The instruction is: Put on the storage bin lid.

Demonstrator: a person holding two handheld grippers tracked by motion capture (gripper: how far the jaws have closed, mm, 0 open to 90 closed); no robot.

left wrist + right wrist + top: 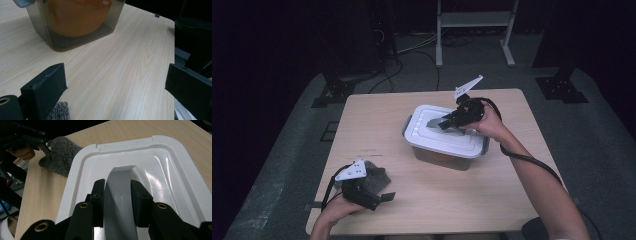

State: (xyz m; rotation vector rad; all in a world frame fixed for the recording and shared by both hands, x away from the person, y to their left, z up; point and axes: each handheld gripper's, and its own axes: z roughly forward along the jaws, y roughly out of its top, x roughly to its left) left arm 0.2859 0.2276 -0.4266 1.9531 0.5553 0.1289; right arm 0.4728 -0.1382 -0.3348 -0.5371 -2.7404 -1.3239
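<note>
right hand-held gripper (117, 202) clenched on the lid's grey handle (120, 195) — left hand-held gripper (115, 85) released (resting low).

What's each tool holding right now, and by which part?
Right tool is shut on the grey handle of the white lid, pads on the handle's two sides. Left tool is open, holding nothing.

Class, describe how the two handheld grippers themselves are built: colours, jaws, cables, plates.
Both are black. The left gripper and right gripper each carry a pale three-cornered plate on top and trail a black cable. The jaws are flat black blocks on arms with brass-coloured pivot rings.
</note>
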